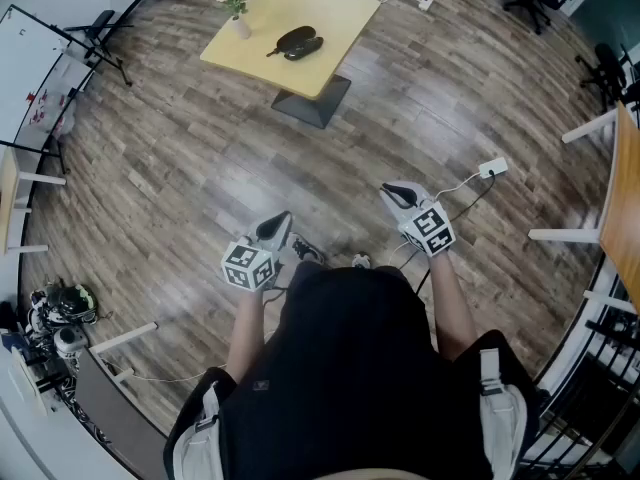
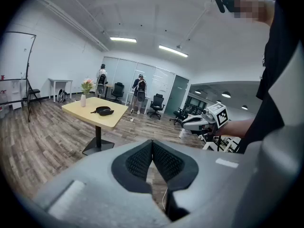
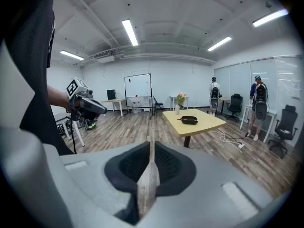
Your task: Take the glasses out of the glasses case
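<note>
Left claw (image 2: pixel 152 142), right claw (image 3: pixel 150 144): ribbed pads (image 2: pixel 140 163) together, empty; oval black case (image 1: pixel 298 41) on yellow table (image 1: pixel 335 13).

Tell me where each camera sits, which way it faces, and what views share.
Head view: on the person's head, looking steeply down at the floor; torso, forearms, left gripper and right gripper show.
Left gripper view: on the left gripper, facing the room past its closed fingers; the right gripper shows.
Right gripper view: on the right gripper, past closed fingers; the left gripper shows.
Shared: all three see the yellow table holding the glasses case.
</note>
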